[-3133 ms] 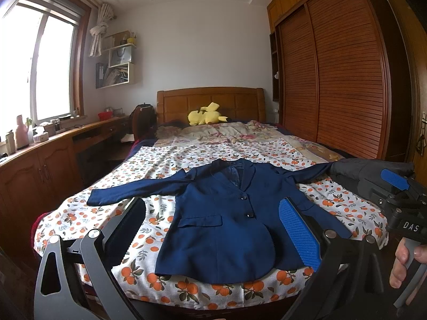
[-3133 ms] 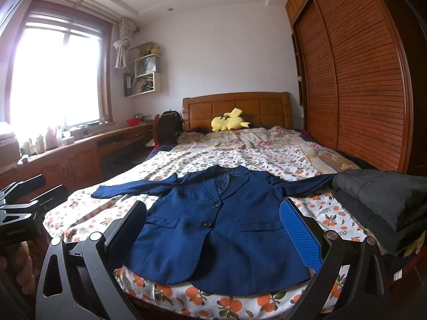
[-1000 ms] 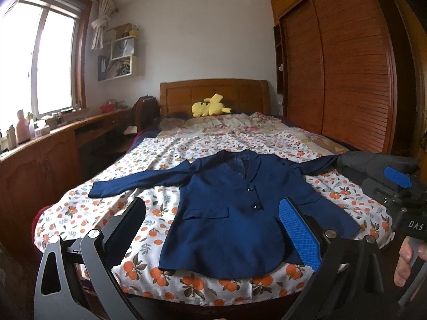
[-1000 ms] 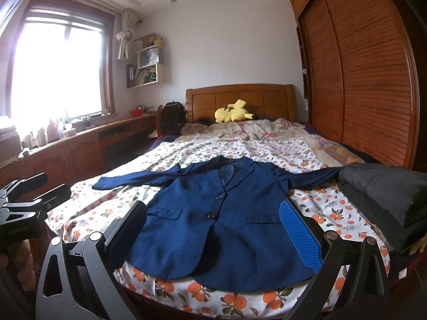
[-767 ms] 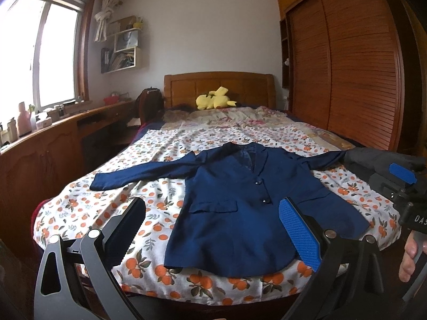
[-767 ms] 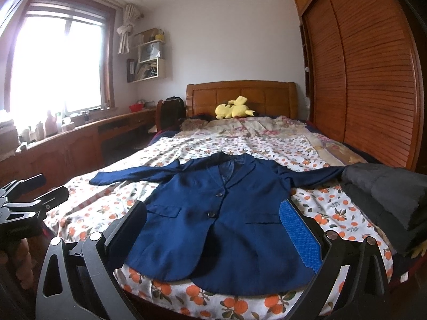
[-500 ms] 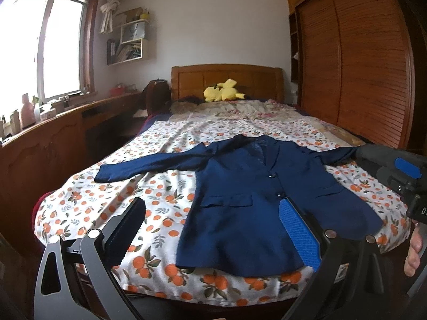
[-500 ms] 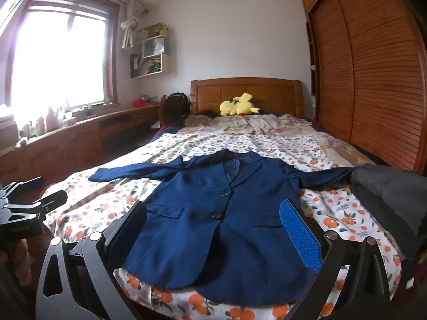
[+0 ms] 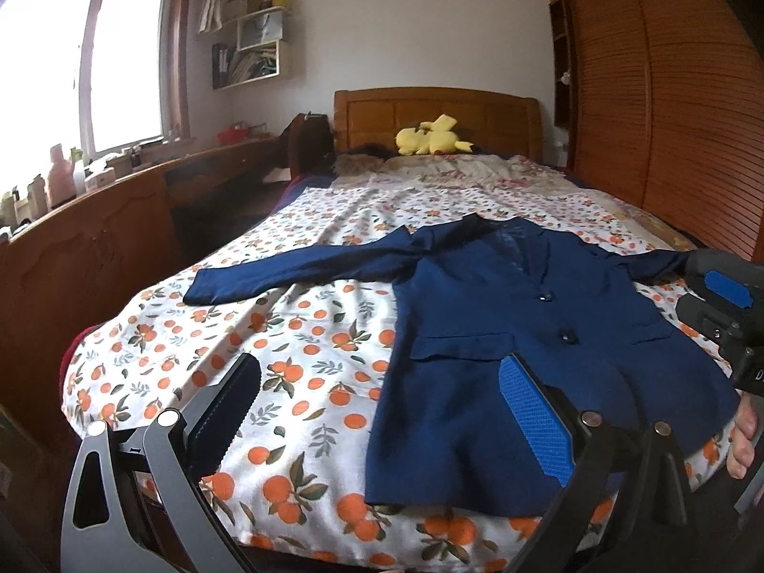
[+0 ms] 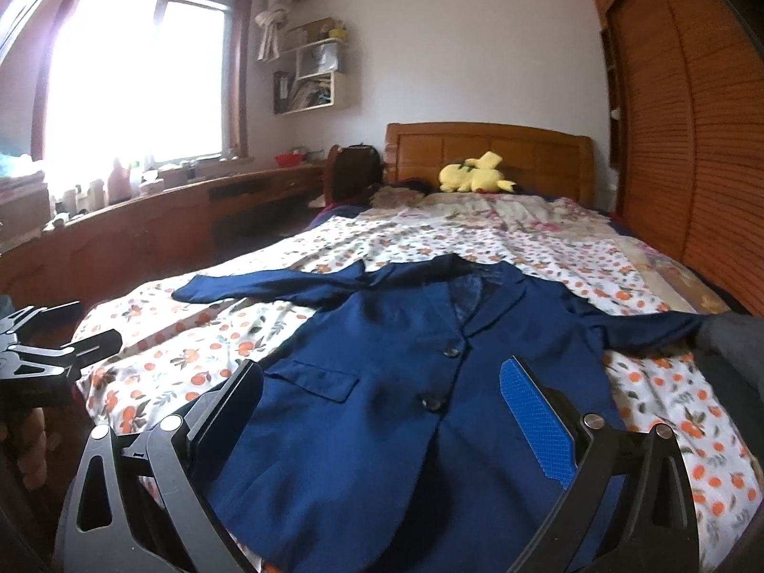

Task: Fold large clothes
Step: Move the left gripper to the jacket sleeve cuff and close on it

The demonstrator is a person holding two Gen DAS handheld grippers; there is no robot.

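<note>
Jacket [image 9: 501, 334] lies flat, front up and buttoned, on the bed [image 9: 296, 344], sleeves spread to both sides, hem at the near edge. It's just ahead of your left hand-held gripper [image 9: 377, 410] and slightly to its right; straight ahead of and under your right hand-held gripper [image 10: 382, 425]. Over the last second you've moved both in closer and lower: jacket fills more of each view, and the left one has swung left, so the long sleeve [image 9: 296, 272] now sits ahead of it. Both hand-held grippers have fingers wide apart, nothing between them, no cloth touched. Right sleeve end [image 10: 659, 329] runs up against a dark folded pile [image 10: 735, 348] off to the right of the right hand-held gripper. Reads as approach only, fold not started. Likely next: you take a sleeve or a hem corner. Watch the hem, it hangs at the mattress edge and could slide off when pulled. Yellow plush [image 10: 472, 176] at the headboard is well apart, ignore it.
</note>
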